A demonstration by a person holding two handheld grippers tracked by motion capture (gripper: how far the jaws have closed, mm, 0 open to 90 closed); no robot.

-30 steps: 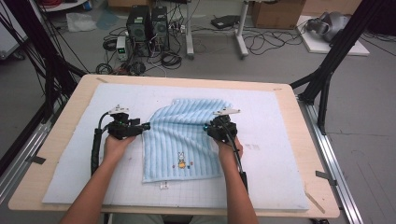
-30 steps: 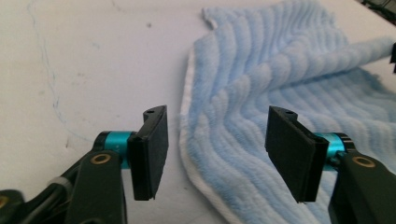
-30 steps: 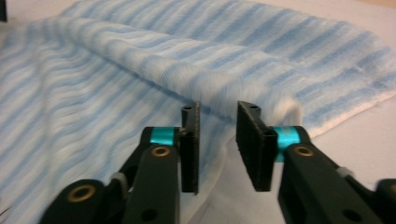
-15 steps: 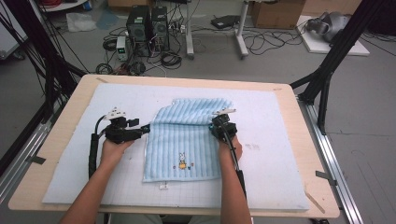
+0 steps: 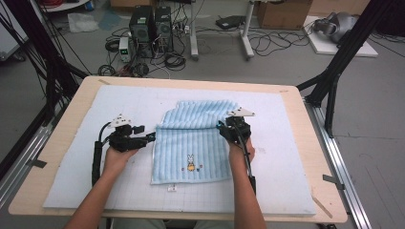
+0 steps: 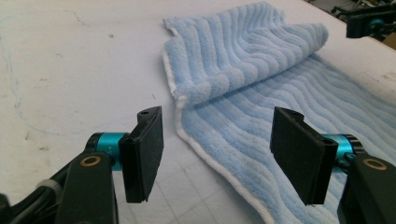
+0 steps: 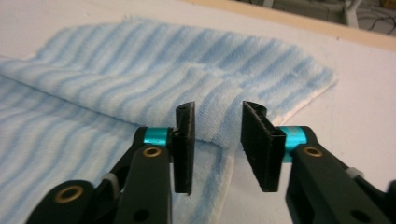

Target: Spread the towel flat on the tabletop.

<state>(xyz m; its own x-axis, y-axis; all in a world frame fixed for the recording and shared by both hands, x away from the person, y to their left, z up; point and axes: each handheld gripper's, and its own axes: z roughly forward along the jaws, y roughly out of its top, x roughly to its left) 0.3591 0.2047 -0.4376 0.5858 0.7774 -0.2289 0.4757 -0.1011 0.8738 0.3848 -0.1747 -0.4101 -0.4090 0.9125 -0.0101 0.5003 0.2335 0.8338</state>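
A light blue striped towel (image 5: 191, 143) with a small rabbit picture lies on the white mat; its far part is folded back toward me as a flap (image 6: 243, 56). My left gripper (image 5: 152, 137) sits just off the towel's left edge. Its jaws (image 6: 219, 154) stand wide open, with the white hem on the mat between them and untouched. My right gripper (image 5: 230, 126) is at the flap's right corner. Its jaws (image 7: 217, 140) have just been opening; the flap's edge (image 7: 210, 116) lies in the gap and the pads are not pressing on it.
The white mat (image 5: 286, 157) covers most of the wooden table (image 5: 329, 162), with bare mat left and right of the towel. Black frame posts (image 5: 334, 71) stand at the table's sides. Computers and cables (image 5: 153, 28) lie on the floor beyond the far edge.
My left gripper has drawn back a little to the left, off the towel's edge. The folded flap now lies flatter. My right hand stays at about the same spot.
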